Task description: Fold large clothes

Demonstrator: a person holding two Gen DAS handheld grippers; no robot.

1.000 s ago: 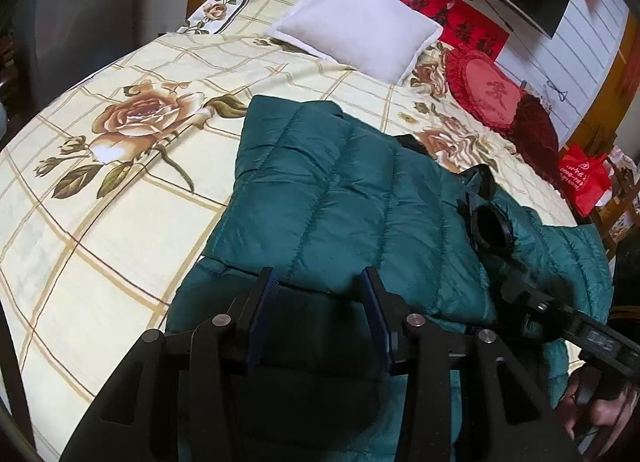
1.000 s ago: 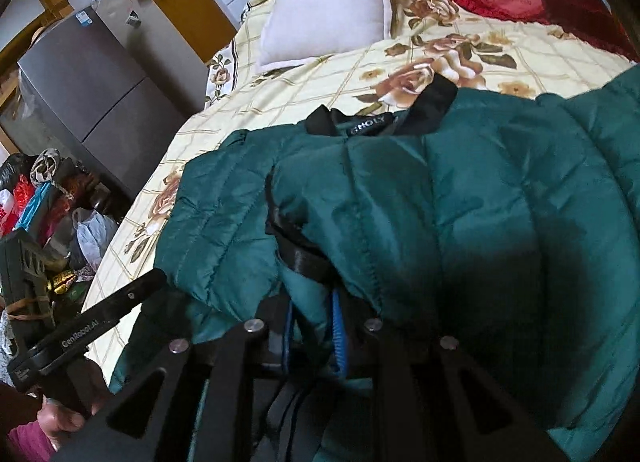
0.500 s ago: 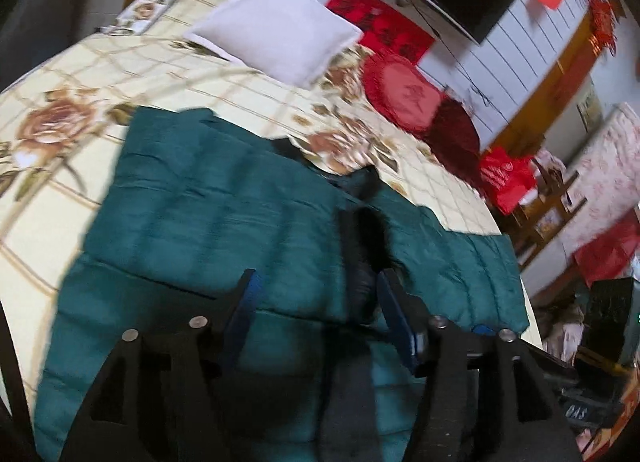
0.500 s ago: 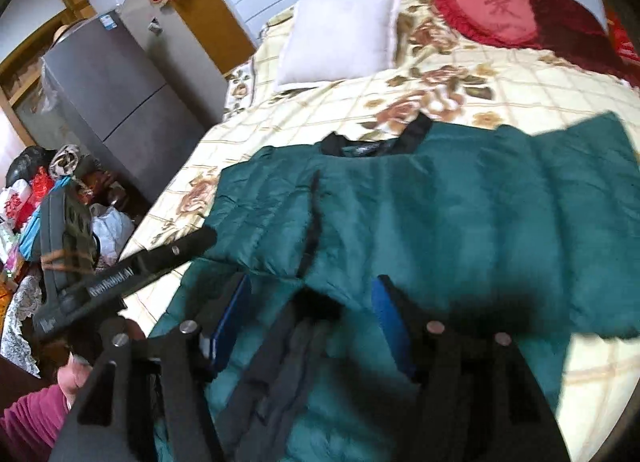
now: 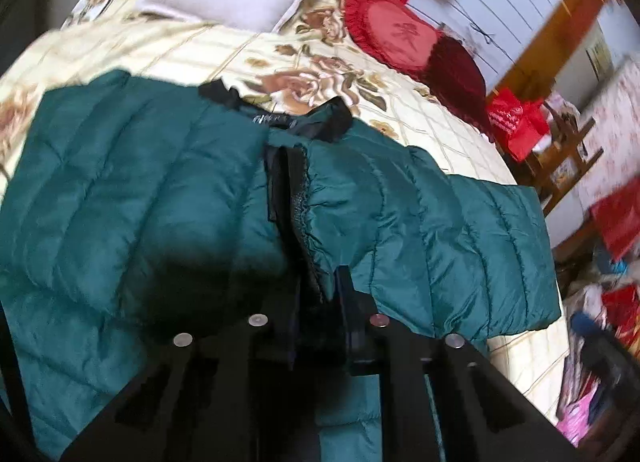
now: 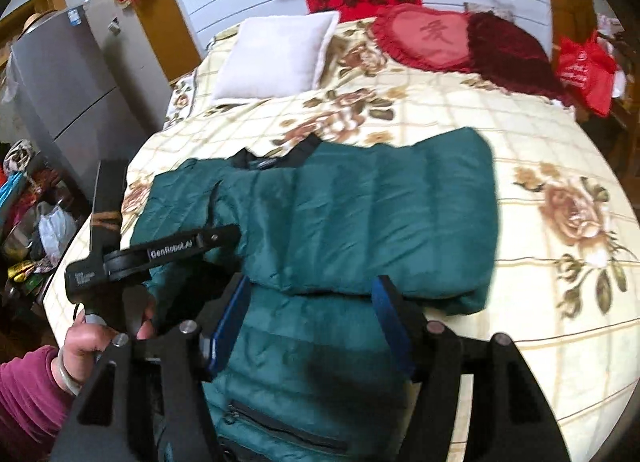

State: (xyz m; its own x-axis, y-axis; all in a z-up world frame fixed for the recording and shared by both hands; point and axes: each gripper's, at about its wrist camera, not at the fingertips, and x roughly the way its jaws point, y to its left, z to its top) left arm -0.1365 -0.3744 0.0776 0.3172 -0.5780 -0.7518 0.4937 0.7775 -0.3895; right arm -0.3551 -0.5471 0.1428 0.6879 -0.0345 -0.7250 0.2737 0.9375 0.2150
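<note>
Jacket (image 6: 360,217): a dark teal quilted puffer with stitched channels, a black collar (image 5: 320,121) and a black-edged front opening, lies spread on the floral bedspread (image 6: 460,109), below the white pillow (image 6: 276,53) and the red heart cushion (image 6: 428,37). One sleeve is folded flat across the chest, its cuff end lying toward the cushion side of the bed; a zipped pocket shows on the lower body nearest the right camera. The left gripper (image 5: 320,294) sits at the front opening with its fingers drawn close together on the dark zipper edge, seemingly pinching it, though motion blur and shadow make the contact hard to confirm. The right gripper (image 6: 310,294) hangs over the jacket's lower body with its blue-padded fingers (image 6: 230,322) spread wide, grasping nothing.
</note>
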